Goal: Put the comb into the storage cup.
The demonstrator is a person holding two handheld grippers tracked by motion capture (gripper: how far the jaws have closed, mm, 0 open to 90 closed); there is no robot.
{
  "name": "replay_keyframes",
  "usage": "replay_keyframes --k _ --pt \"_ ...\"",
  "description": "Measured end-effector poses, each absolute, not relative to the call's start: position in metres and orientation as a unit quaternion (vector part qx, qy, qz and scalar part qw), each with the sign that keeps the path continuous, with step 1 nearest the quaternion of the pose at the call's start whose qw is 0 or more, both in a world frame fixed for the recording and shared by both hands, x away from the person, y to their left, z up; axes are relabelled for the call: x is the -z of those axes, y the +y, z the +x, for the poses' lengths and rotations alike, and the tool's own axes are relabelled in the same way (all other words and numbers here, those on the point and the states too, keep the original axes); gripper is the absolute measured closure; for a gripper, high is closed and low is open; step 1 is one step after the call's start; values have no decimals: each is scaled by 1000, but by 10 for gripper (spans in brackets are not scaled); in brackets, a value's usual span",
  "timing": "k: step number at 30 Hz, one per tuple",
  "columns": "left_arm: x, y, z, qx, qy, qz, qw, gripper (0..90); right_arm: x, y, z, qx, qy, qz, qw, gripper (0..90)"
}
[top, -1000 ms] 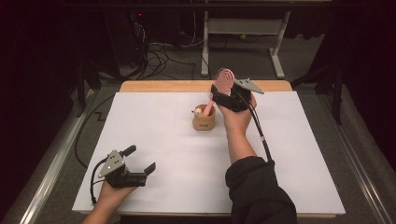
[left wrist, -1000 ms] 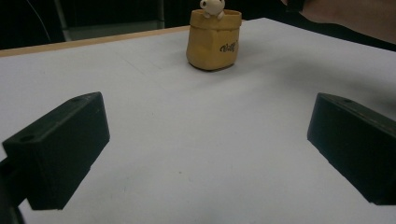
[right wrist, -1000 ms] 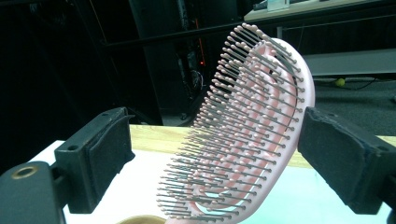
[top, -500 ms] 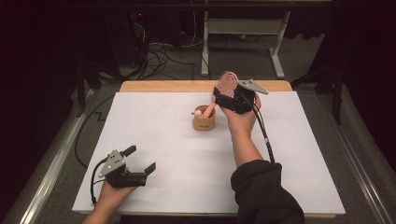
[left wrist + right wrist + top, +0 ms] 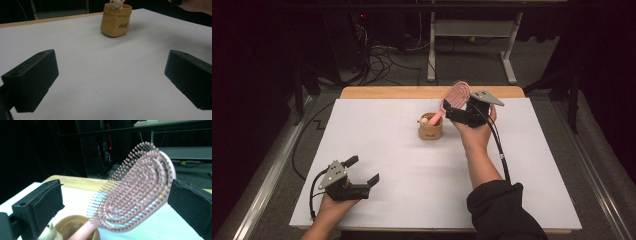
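Note:
A pink hairbrush (image 5: 458,95) stands tilted with its handle in a small tan cup (image 5: 430,131) at the back middle of the white table cover. A little pale figure (image 5: 425,120) peeks from the cup's rim. My right gripper (image 5: 452,111) is open around the brush head (image 5: 135,192); the right jaw sits at its back edge and the left jaw stands well off. The cup rim (image 5: 72,222) lies just below. My left gripper (image 5: 362,169) rests open near the front left, nothing between its jaws, facing the cup (image 5: 115,21).
The white cover (image 5: 387,150) spreads over a wooden table whose bare edge (image 5: 412,92) shows at the back. Cables and a metal stand's legs (image 5: 507,65) lie on the dark floor beyond. A rail runs along the left side (image 5: 267,185).
My right gripper has drifted slightly right and toward the front beside the brush head. The left gripper and the cup have not moved.

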State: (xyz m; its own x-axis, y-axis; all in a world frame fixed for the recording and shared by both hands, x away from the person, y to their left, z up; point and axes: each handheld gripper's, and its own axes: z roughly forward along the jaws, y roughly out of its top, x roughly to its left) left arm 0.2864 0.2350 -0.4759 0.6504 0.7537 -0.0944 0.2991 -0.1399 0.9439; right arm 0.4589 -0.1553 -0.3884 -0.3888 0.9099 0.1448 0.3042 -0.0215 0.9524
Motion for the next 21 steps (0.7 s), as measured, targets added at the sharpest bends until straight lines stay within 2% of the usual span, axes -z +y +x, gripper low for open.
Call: replay_keyframes --k 10,21 --pt "475 235 287 -209 361 727 544 0 396 -160 442 -525 661 455 283 2" --pt "475 235 288 -208 365 728 541 0 428 -172 422 -504 685 448 276 2"
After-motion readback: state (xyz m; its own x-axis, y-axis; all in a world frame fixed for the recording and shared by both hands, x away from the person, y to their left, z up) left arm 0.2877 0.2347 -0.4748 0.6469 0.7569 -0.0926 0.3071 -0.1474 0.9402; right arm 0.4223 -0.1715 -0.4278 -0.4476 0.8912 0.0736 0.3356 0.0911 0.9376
